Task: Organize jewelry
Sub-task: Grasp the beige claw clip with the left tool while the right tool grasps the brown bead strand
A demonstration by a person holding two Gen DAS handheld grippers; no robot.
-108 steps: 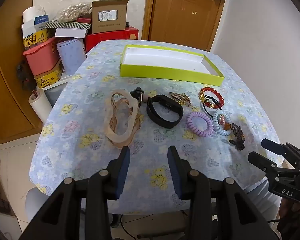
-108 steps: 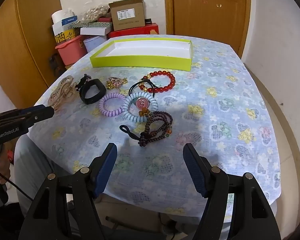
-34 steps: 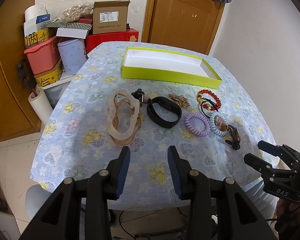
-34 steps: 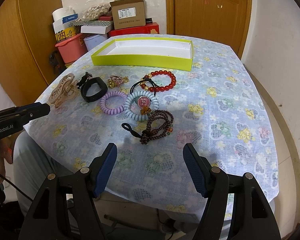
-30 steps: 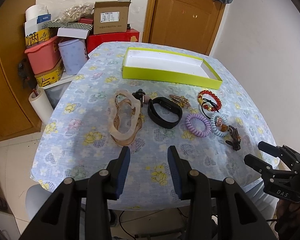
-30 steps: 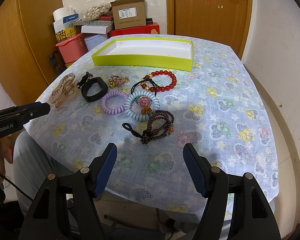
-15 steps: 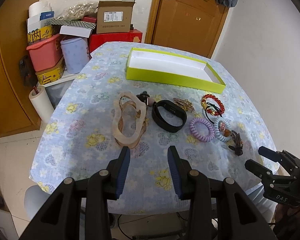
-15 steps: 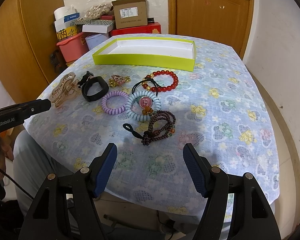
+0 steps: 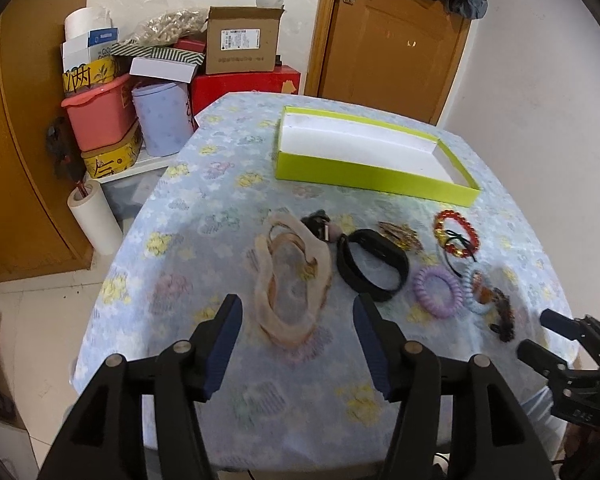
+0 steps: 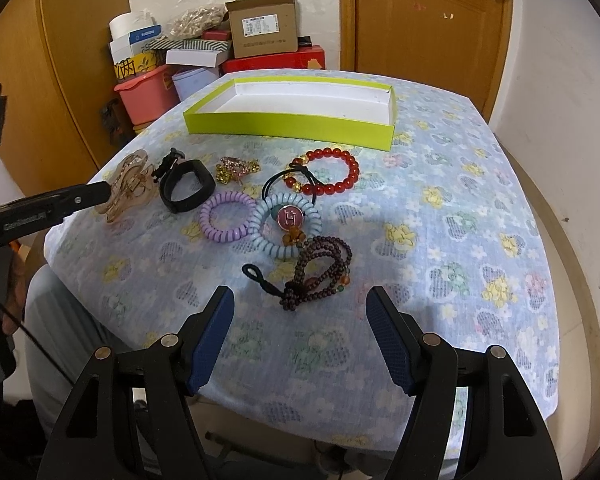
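Both hand-held grippers, left [image 9: 296, 344] and right [image 10: 300, 336], hover spread and empty; the stiff, light tan hair claw [image 9: 292, 280] lies on the surface [image 9: 188, 208], best pinched across its rim

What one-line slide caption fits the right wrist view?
Open right hand-held gripper hovers before dark bead bracelet and other jewelry on floral tablecloth, empty lime-green box beyond.
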